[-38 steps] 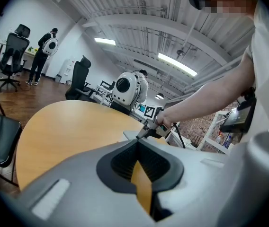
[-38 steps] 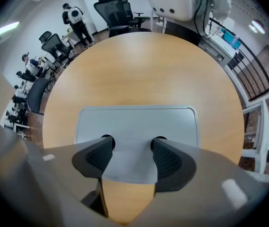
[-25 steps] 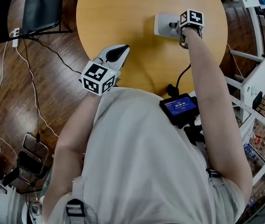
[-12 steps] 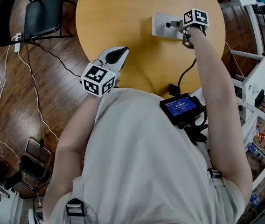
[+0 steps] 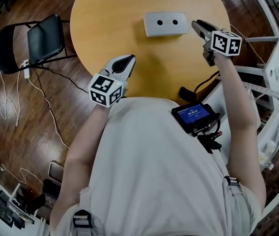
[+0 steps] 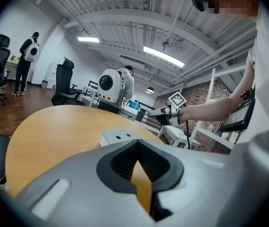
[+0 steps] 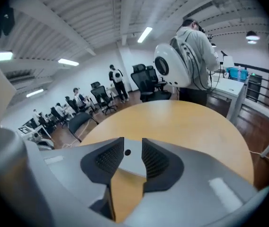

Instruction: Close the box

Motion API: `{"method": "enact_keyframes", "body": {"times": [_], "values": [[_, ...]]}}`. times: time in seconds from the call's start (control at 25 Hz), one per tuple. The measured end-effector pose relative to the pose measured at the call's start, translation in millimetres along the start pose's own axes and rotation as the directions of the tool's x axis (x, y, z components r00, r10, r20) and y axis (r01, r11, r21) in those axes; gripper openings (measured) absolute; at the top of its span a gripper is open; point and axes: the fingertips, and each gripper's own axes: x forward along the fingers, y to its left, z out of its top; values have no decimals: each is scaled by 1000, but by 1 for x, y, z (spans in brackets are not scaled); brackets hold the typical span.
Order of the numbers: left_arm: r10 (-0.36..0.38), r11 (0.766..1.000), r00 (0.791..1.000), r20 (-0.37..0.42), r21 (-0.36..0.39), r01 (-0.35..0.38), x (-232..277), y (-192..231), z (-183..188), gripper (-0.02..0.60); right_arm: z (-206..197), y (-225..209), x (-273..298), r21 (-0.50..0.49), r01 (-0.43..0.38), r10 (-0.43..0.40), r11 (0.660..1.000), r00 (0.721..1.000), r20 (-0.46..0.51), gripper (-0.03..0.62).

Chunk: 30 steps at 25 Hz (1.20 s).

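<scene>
Room, head view: dark wooden floor (image 5: 12, 112) around a round wooden table (image 5: 115, 14) at the top middle; a black folding chair (image 5: 43, 38) stands at the upper left.
Box, head view: the grey box (image 5: 165, 24) lies flat on the table at the top centre, lid down, two round holes in its top.
Left gripper, head view: the left gripper (image 5: 125, 62) hangs over the table's near edge, left of centre and well apart from the box.
Right gripper, head view: the right gripper (image 5: 198, 26) is at the upper right, just beside the box but not touching it.
Chest, head view: a small screen device (image 5: 193, 116) sits right of centre.
Left gripper view: its jaws are together at the tips with nothing in them; beyond lie the table (image 6: 54, 126) and the box (image 6: 120, 137) at centre. The right gripper (image 6: 158, 112) shows right of centre.
Right gripper view: its jaws stand apart and are closing, pressing on nothing; the box (image 7: 133, 163) shows through the gap, lying farther off on the table (image 7: 186, 122). Office chairs (image 7: 146, 77) fill the middle background.
</scene>
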Motion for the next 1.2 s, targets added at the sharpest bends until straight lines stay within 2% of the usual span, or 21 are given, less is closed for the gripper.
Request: {"method": "enact_keyframes", "body": {"times": [0.08,0.16,0.32,0.44,0.6,0.76,0.92,1.08,1.2], "values": [[-4,999,1000,-7,39,4,9,-32,2,0,-7,11,-47,9,-100,98,995,987,131,87],[-5,997,1000,-12,71,6,21,-60,4,0,-20,25,-83,-34,-195,198,980,957,213,62],[-19,993,999,-31,115,23,44,-97,2,0,-52,63,-120,-252,-303,357,919,912,204,23],[-31,990,998,-45,138,37,59,-117,-1,0,-67,84,-138,-334,-348,426,876,882,199,4],[-58,985,996,-64,159,68,75,-143,-6,0,-79,94,-150,-351,-399,489,847,844,219,0],[-64,984,996,-55,164,72,94,-158,1,0,-79,83,-157,-364,-425,521,829,823,226,0],[-47,983,998,-34,178,52,90,-157,11,0,-83,90,-155,-382,-440,541,813,814,212,0],[-35,980,999,-25,195,39,86,-161,13,0,-88,89,-154,-387,-427,527,818,825,203,0],[-27,979,999,-18,201,30,83,-161,15,0,-84,91,-155,-398,-430,536,810,819,205,0]]}}
